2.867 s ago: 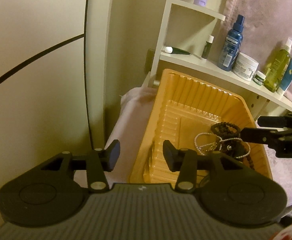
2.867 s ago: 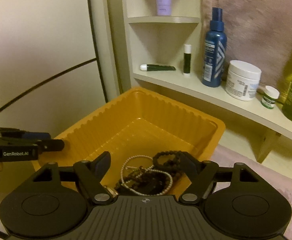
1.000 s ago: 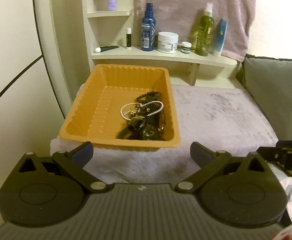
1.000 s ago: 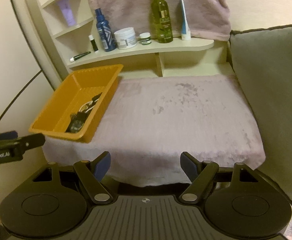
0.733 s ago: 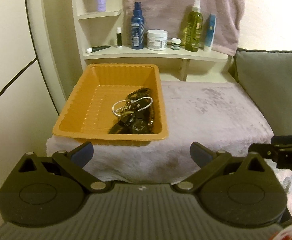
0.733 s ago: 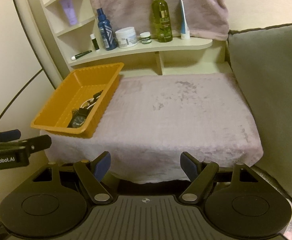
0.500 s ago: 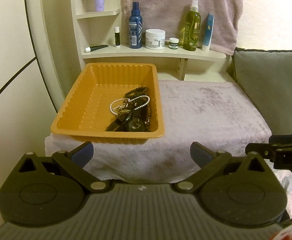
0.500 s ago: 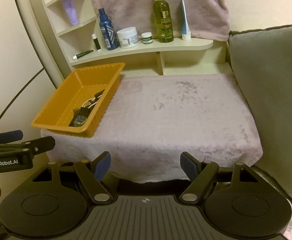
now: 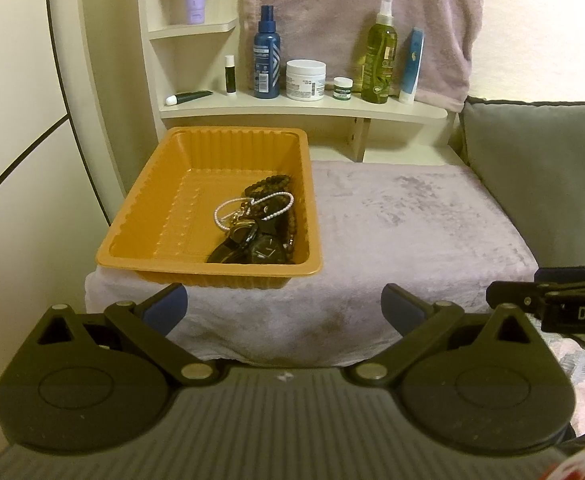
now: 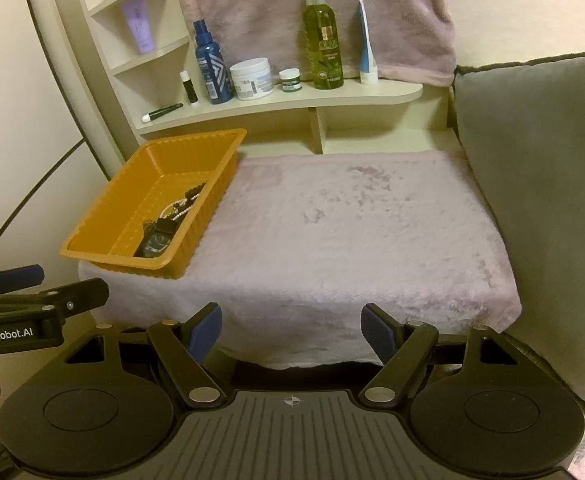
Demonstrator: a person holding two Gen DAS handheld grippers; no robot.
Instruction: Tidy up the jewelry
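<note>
An orange plastic tray (image 9: 160,216) sits at the left end of a mauve fluffy cloth (image 9: 392,216). In its right half lies a heap of jewelry (image 9: 258,224): a pearl strand, dark bead strings and dark watches. The tray (image 10: 132,196) and the jewelry (image 10: 164,228) also show in the right wrist view. My left gripper (image 9: 284,308) is open and empty, held back below the cloth's front edge. My right gripper (image 10: 291,330) is open and empty, also in front of the cloth. Each gripper shows at the edge of the other's view.
A cream shelf (image 9: 304,106) behind the cloth carries a blue spray bottle (image 9: 266,64), a white jar (image 9: 305,80), a green bottle (image 9: 380,60) and small tubes. A grey cushion (image 10: 540,168) stands at the right. A cream wall is at the left.
Both grippers have drawn back from the tray, so the whole cloth and shelf are in view. The left gripper's jaws are wider than 2.9 s ago. The jewelry lies still.
</note>
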